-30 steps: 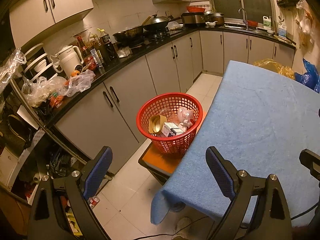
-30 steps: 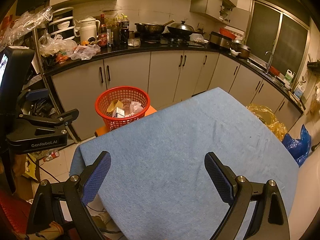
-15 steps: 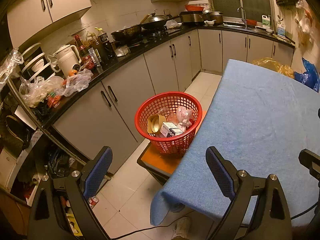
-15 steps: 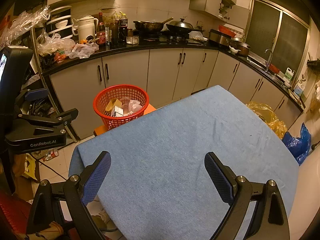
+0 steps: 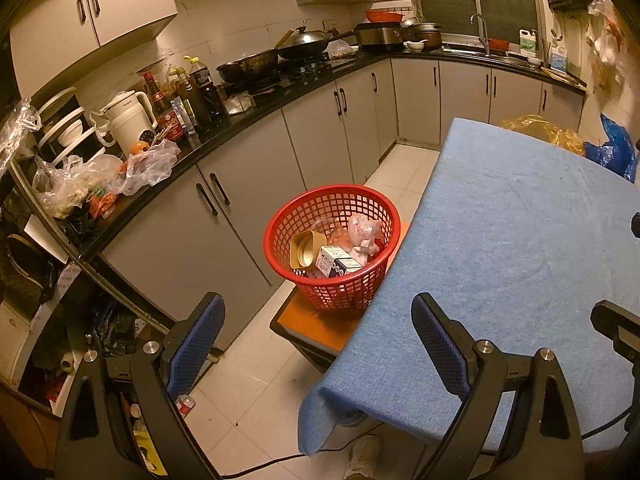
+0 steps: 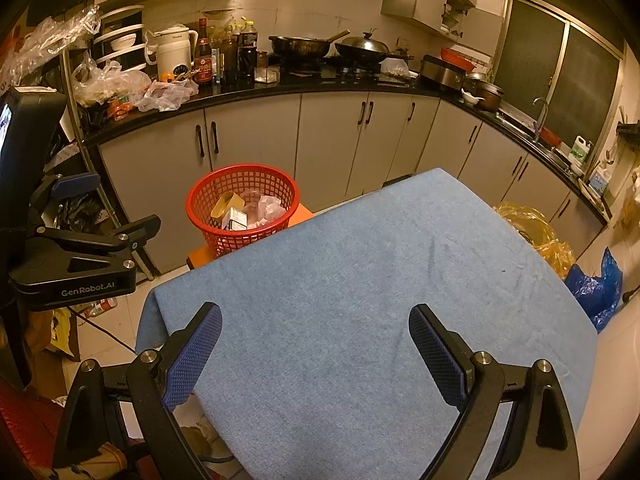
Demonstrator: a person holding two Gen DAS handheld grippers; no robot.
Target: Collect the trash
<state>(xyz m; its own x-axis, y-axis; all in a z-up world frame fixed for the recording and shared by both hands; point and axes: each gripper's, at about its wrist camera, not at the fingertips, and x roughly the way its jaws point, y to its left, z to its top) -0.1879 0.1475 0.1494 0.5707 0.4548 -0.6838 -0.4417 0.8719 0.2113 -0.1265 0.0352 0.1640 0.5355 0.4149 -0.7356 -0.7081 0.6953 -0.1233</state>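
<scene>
Left wrist view: left gripper (image 5: pixel 316 338) spread wide, nothing between the blue pads, held above the floor by the near corner of the table (image 5: pixel 520 240). Right gripper (image 6: pixel 314 346) likewise splayed and empty, over bare blue cloth.

Red basket (image 5: pixel 390 216) at 12 o'clock from the left gripper, on an orange stool (image 5: pixel 320 326), touching the table's edge. Inside: a tan cup (image 5: pixel 303 245) on its side at 9 o'clock, a printed carton (image 5: pixel 335 262) at 6 o'clock, crumpled pale wrappers (image 5: pixel 362 234) at 2 o'clock, and clear plastic behind.

No loose trash shows on the cloth. Judged: collection looks finished, or nearly. Next move would call for scanning elsewhere, perhaps the floor, before either gripper commits.
</scene>
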